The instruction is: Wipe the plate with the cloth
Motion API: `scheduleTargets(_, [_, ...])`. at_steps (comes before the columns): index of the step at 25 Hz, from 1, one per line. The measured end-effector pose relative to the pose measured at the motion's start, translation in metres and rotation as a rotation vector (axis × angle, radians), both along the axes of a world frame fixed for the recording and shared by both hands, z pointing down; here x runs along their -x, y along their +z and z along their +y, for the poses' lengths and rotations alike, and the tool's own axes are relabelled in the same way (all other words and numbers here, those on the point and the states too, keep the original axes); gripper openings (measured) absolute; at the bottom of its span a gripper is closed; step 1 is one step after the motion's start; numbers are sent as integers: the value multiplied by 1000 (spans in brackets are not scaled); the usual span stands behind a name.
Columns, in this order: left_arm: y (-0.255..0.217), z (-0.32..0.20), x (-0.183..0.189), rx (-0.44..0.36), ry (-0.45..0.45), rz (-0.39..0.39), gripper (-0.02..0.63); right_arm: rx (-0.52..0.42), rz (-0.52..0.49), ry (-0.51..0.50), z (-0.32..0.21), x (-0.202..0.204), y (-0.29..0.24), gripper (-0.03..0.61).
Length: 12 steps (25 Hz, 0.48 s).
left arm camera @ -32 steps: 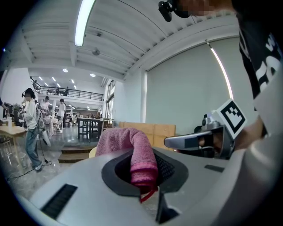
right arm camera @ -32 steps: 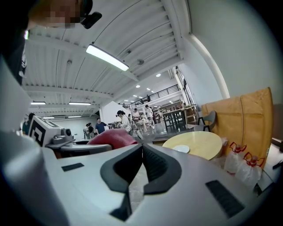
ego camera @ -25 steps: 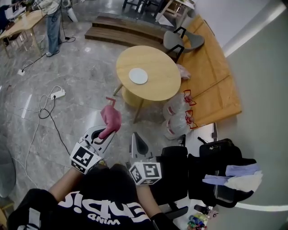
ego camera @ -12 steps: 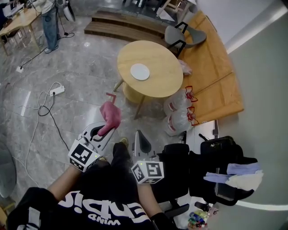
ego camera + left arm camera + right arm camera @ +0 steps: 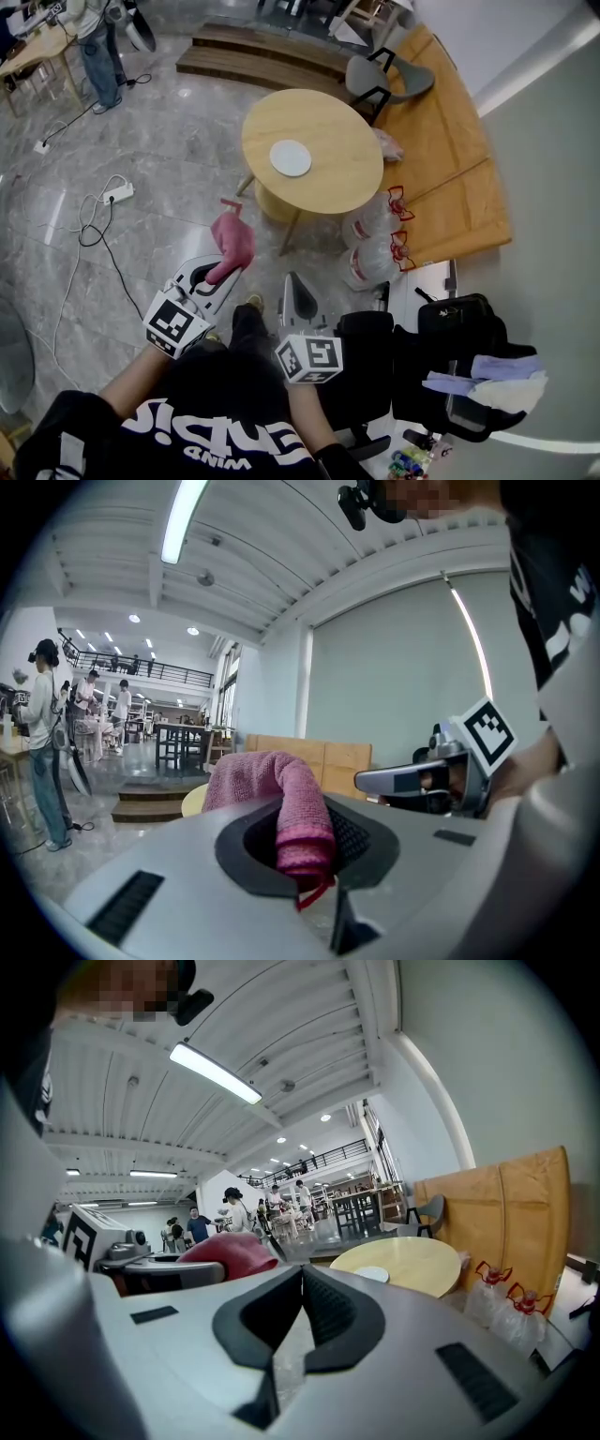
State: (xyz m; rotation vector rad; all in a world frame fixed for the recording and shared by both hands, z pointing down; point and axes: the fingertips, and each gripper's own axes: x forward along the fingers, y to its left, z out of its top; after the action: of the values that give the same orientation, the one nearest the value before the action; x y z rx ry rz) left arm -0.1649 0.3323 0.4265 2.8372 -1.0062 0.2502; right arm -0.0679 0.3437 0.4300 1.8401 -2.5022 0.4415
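Observation:
A white plate [image 5: 290, 157] lies on a round wooden table [image 5: 342, 141] some way ahead of me across the floor. My left gripper [image 5: 223, 273] is shut on a pink cloth [image 5: 232, 242], which bulges up and over its jaws [image 5: 281, 794]. To its right, my right gripper [image 5: 294, 289] is shut with nothing in it. The right gripper view shows the closed pads [image 5: 323, 1312], the table [image 5: 417, 1262] with the plate [image 5: 372, 1273] beyond, and the cloth [image 5: 230, 1251] to the left. Both grippers are well short of the table.
Two clear water jugs with red handles [image 5: 372, 246] stand on the floor right of the table. A grey chair [image 5: 382, 82] and wooden panels [image 5: 441, 159] sit behind it. A power strip with cables [image 5: 114, 196] lies left. Black bags on a chair [image 5: 441, 352] are at my right.
The person has stepped forward: a shoe now shows on the floor between the grippers. Both grippers have come along slightly, and the cloth stays in the left one.

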Motion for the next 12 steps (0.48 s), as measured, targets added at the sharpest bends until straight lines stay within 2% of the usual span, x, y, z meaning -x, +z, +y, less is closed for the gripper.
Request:
scheduleTargets(4, [0, -17, -10, 17, -6, -4, 46, 12, -10, -3, -18, -10, 2, 23])
scheduleTargets(12, [-4, -55, -32, 3, -5, 16, 46, 23, -10, -43, -57, -21, 2, 23])
